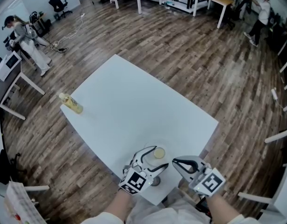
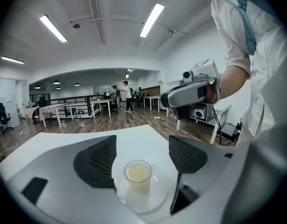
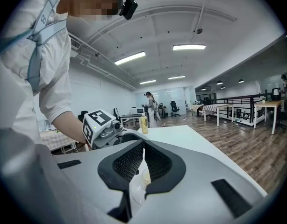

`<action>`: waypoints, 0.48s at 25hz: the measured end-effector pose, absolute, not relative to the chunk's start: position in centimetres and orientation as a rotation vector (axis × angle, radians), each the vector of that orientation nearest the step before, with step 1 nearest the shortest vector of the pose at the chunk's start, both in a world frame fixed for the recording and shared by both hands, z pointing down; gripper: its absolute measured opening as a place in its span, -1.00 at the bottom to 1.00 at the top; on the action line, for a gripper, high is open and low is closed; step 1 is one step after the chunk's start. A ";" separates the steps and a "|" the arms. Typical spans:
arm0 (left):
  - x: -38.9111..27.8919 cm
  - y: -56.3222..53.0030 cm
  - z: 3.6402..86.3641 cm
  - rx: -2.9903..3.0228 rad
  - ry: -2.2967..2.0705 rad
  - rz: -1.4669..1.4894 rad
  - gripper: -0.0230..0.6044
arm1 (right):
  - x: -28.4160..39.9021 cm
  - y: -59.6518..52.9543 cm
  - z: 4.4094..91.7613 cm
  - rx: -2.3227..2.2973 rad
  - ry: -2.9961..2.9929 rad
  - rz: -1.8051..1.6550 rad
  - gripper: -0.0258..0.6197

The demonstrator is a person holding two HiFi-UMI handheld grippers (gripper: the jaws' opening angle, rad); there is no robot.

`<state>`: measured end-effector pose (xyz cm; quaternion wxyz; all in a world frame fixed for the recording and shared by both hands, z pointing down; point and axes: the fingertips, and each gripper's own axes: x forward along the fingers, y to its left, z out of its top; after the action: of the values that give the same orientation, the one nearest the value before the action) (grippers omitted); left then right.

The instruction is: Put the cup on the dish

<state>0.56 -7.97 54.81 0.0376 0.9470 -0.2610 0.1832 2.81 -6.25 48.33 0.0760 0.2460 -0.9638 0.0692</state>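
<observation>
1. Far L: a yellowish bottle (image 1: 70,103) sits near the desk (image 1: 134,106) edge, well apart from the work. Prob. not needed here.
2. L claw (image 2: 141,153): jaws spread either side of the cup, neither pad pressing it, so released. No grip is needed, as the cup stands by itself.
3. Cup (image 2: 138,173): upright w/ pale liquid, centred on the clear dish (image 2: 155,200) near the desk's front edge. Task looks done.
4. R claw (image 3: 143,160): clenched nearly together, nothing grasped, just R of the dish. Prob. held aside to keep clear.
</observation>
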 end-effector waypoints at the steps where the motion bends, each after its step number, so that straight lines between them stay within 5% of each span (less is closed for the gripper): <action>1: 0.5 -7.9 54.4 2.906 -0.804 0.548 0.19 | 2.8 -6.2 48.2 0.738 -2.893 0.204 -0.82; 6: 0.2 -7.2 52.3 2.893 -0.820 0.468 0.03 | 3.1 -6.1 47.9 0.735 -2.884 0.192 -0.82; 9: -0.3 -6.6 51.2 2.897 -0.833 0.434 -0.29 | 3.0 -5.8 47.9 0.737 -2.875 0.193 -0.82; 12: -0.8 -6.3 50.3 2.905 -0.876 0.399 -0.84 | 3.0 -5.6 47.7 0.744 -2.880 0.200 -0.82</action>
<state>-0.77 -6.32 50.27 0.0408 0.9484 -0.2860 0.1304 3.03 -5.61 47.73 0.0800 0.2488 -0.9630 0.0667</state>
